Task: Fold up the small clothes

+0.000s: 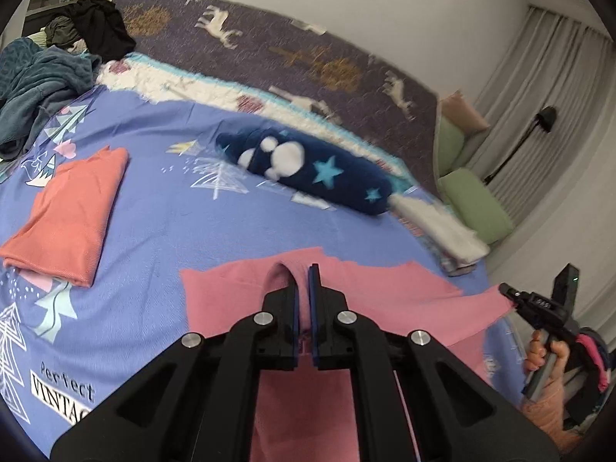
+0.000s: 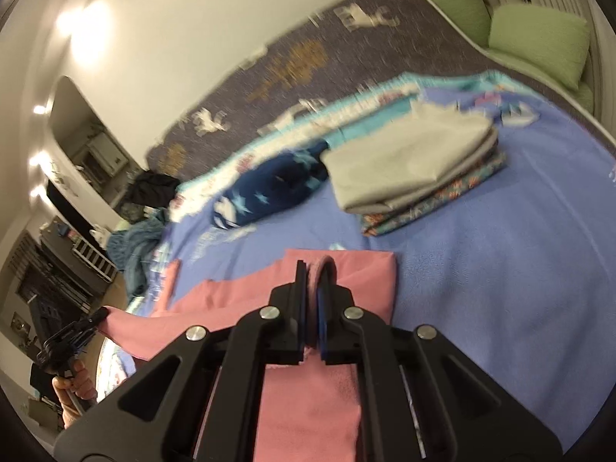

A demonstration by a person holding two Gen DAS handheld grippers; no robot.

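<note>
Left wrist cam first: my left claw [image 1: 305,281] is pinched down on a fold of the pink garment [image 1: 238,288], which lies spread on the blue bedsheet [image 1: 161,208] right in front of me. Out past the pink garment, to its left, there's a coral folded piece [image 1: 73,208] lying flat. Beyond the pink garment, towards the wall, sits a navy star-print bundle [image 1: 308,169], and to the right of that a folded stack [image 1: 435,223]. At the right edge I can see my right claw [image 1: 504,290] gripping the far corner of the pink garment, lifted a bit off the bed. A heap of dark clothes [image 1: 57,57] sits way off in the far left corner.

Right wrist cam: right claw [image 2: 312,281] is clamped on a rolled edge of the pink garment [image 2: 365,273]. The navy bundle [image 2: 269,188] is beyond it, and the folded stack [image 2: 412,165], grey on top with a floral piece under, is just right of the bundle. At lower left my left claw [image 2: 102,313] looks like it's holding the garment's other corner, though it's blurry there. Green cushions [image 2: 539,38] are way past the stack.
</note>
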